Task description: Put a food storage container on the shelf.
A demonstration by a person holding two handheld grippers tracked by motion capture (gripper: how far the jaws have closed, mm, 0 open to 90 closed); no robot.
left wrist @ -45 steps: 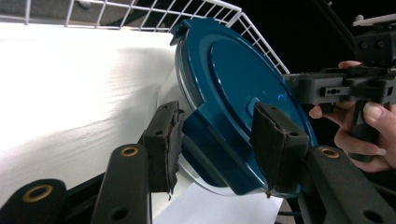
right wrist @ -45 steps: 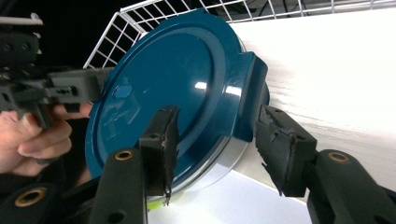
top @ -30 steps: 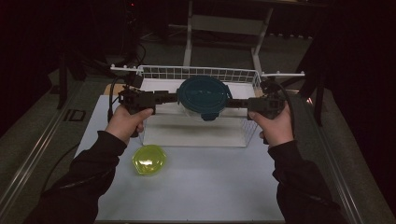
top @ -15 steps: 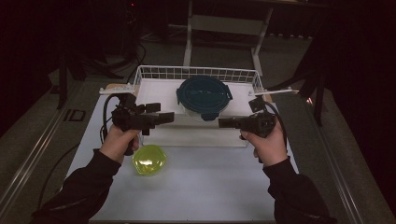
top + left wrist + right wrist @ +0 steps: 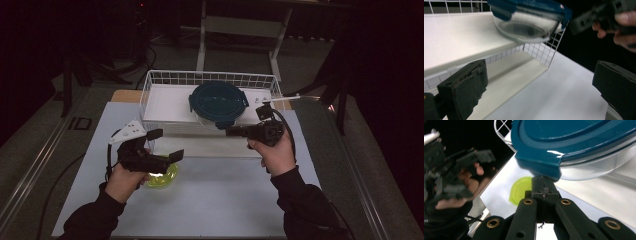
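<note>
A round glass container with a teal clip-on lid (image 5: 218, 102) sits in the white wire basket (image 5: 165, 79) at the far middle of the counter (image 5: 225, 200). It rests toward the right part of the basket, on the white raised floor inside it, and its near edge reaches the basket's near wall.

The right gripper (image 5: 231, 132) is held level just in front of the basket, pointing left, with its tip just below the container's near edge. Its jaws are pressed together with nothing between them; in the right gripper view the closed tip (image 5: 543, 185) lies right under one of the teal lid's clip tabs (image 5: 537, 168), though whether it touches the tab cannot be told. They have just been closing.

The left gripper (image 5: 165, 146) is nearer and to the left, over the near left part of the counter, pointing right. Its jaws stand wide apart and empty, having just been opening; in the left gripper view the two black pads (image 5: 465, 86) frame the basket's near right corner and the container beyond it.

A yellow-green lid (image 5: 162, 177) lies flat on the counter directly beneath the left gripper, partly covered by it and by the left hand (image 5: 122, 182). The right hand (image 5: 275, 152) grips its tool just right of the container.
</note>
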